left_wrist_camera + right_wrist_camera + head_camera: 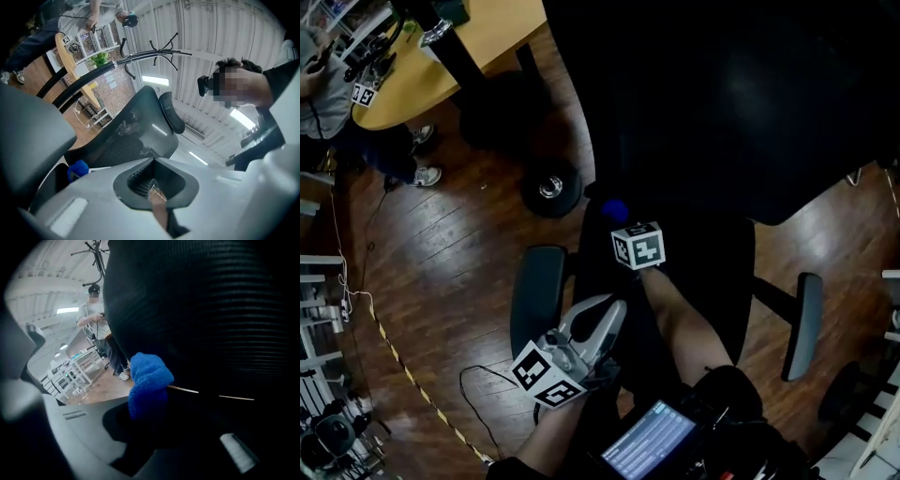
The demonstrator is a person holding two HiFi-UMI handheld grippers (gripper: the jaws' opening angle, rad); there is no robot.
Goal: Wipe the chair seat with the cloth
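Seen from above, the black office chair has its dark seat in front of a big black backrest. My right gripper, under its marker cube, is over the seat's back left part and shut on a blue cloth. In the right gripper view the cloth bunches between the jaws of the right gripper, against the mesh backrest. My left gripper hovers beside the left armrest, jaws together with nothing held. The left gripper points up at the backrest; the cloth shows low left.
The right armrest stands out to the right. A wooden table and a seated person are at the far left. A chair castor, a cable and striped tape lie on the wood floor.
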